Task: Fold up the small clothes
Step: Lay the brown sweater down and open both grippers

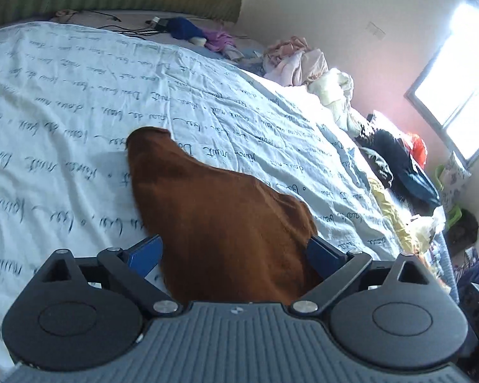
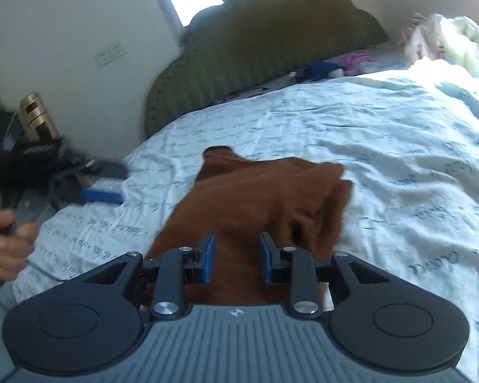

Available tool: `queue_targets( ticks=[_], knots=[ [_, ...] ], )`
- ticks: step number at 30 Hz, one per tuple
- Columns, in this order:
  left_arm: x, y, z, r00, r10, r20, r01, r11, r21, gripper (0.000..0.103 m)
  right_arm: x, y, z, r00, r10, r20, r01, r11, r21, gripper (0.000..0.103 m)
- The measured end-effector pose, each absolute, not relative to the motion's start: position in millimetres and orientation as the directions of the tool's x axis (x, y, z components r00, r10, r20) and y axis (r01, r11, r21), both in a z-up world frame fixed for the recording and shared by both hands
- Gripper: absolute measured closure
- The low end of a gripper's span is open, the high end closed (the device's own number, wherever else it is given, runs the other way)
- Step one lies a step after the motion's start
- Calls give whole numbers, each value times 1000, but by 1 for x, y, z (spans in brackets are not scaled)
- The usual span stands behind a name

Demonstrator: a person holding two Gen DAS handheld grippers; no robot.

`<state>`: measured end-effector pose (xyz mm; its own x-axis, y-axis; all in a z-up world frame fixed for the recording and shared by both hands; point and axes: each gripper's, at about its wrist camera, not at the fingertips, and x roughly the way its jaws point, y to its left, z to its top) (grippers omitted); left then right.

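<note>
Brown garment (image 1: 220,217): small, soft, rust-coloured knit, lying bunched on the white script-printed bedspread (image 1: 64,95), one narrow end tapering away towards the green headboard (image 2: 255,63).
Left tongs (image 1: 234,252): standing spread wide, cloth lying between the pads, unpinched.
Right tongs (image 2: 237,255): standing partly apart, straddling the cloth; grip unclear.

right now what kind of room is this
Most likely a bedroom at home: a bed spread with a white script-printed sheet, a padded green headboard against the wall, and loose clothes piled along the bed's far side beneath a window.
</note>
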<state>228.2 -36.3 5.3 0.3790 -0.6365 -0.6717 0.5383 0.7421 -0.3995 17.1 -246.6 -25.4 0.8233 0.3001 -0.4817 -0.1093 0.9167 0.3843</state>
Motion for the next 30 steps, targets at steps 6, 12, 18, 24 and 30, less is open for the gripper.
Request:
queue_targets(
  ticks=[6,12,18,24,30],
  knots=[
    [273,-105,-73,307,-461,-833,605,770,-203,2,71,-146,-42,784,310,-538,-252,951,180,76],
    [276,-95,-81,326,-471,-820,623,759,-189,0,59,-156,-77,730,238,-640,-247,966,78,76],
    [282,-100,-71,314,-461,-830,604,772,-200,1,63,-162,-40,774,289,-564,-216,957,193,74],
    [296,-111,-77,333,-417,-846,589,792,-158,0,78,-135,-82,743,182,-644,-199,979,46,75],
    [299,-109,-79,347,-413,-842,576,803,-156,0,49,-159,-68,738,225,-637,-178,974,138,72]
  ],
)
